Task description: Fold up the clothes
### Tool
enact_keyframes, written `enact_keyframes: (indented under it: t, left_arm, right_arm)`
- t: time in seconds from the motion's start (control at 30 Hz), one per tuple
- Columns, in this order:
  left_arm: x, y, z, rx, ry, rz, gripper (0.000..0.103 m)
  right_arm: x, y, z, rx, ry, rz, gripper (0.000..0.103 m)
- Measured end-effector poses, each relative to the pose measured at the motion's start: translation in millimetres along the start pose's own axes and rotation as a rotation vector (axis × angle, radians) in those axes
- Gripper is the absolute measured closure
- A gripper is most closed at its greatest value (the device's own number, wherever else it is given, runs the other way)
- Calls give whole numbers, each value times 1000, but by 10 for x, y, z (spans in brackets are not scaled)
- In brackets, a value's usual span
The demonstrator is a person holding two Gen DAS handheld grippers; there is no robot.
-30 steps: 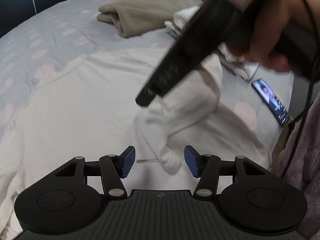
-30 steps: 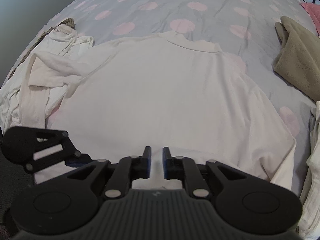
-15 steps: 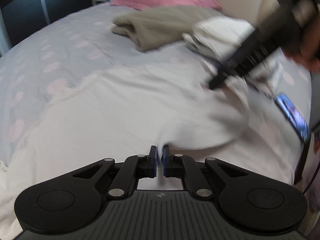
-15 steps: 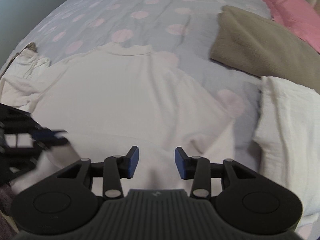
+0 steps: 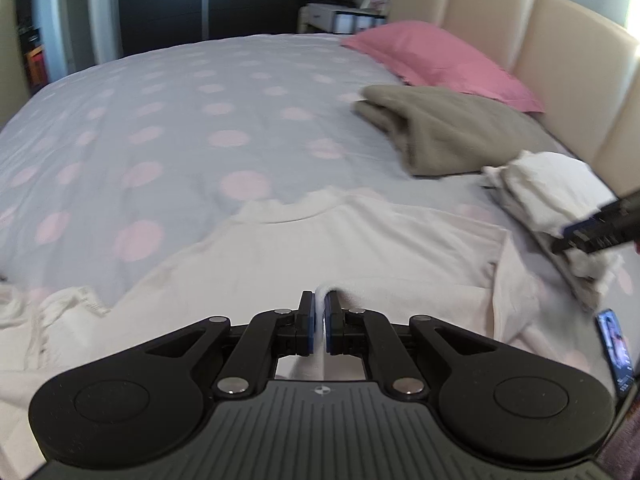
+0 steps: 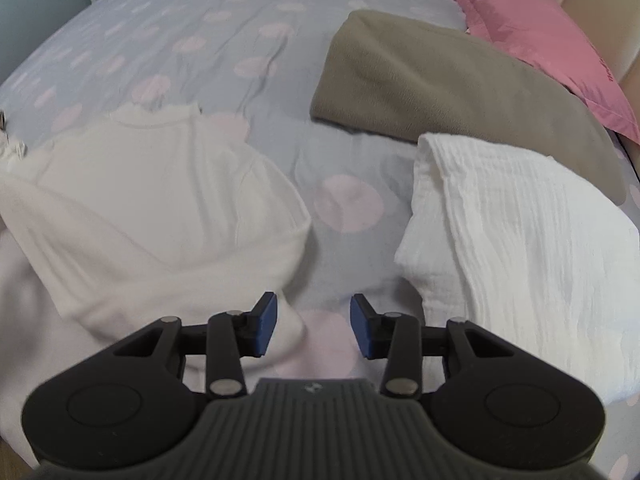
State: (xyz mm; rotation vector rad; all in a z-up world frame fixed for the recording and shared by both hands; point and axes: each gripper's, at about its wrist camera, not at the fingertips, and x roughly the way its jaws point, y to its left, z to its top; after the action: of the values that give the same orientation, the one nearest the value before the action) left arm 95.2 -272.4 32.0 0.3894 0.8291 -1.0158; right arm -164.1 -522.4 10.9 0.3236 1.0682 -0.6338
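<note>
Your left gripper [image 5: 319,322] is pressed together on a ridge of the white top [image 5: 360,240], pinching cloth between the blue pads. The pinch sits low on the body of the top, nearest you, with the garment spread flat away from it and the collar at the far end.

Your right gripper [image 6: 313,330] is spread, nothing between the pads. It hangs over the gap where the top's right edge [image 6: 160,220] ends and bare bedspread [image 6: 180,20] shows. In the left view it comes in from the right edge, in front of the white stack.

Progress, judged from how things lie:
- Right side of the top is already doubled in over the body; a fold line runs diagonally there.
- Left side looks unfolded: bunched cloth and a ragged edge lie loose at the near left.
- The lengthwise fold, hem to collar, is not done.
- A folded white textured piece [image 6: 520,240] sits just right of the top, and a folded olive piece [image 6: 440,80] lies beyond it. Both look finished.

So roughly mid-garment, with two items done.

Pose: both grippers tilt steeply down at the bed, left one low at the cloth, right one clear of it.

Farther back: pink pillow [image 5: 440,60] and beige headboard [image 5: 560,40]. A phone [image 5: 614,344] lies at the bed's right edge.
</note>
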Motion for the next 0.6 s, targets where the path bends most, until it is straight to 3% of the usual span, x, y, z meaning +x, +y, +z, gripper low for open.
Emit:
enact_keyframes:
  t: [0.17, 0.33, 0.6]
  left_arm:
    - [38, 218, -79, -39, 35, 48, 100]
    - [56, 305, -118, -57, 45, 46, 100]
    - [31, 387, -110, -65, 49, 17, 100]
  right_arm:
    - [105, 24, -38, 24, -5, 69, 62]
    - [188, 86, 113, 95, -46, 150, 60]
    - [504, 137, 455, 160, -36, 137, 60]
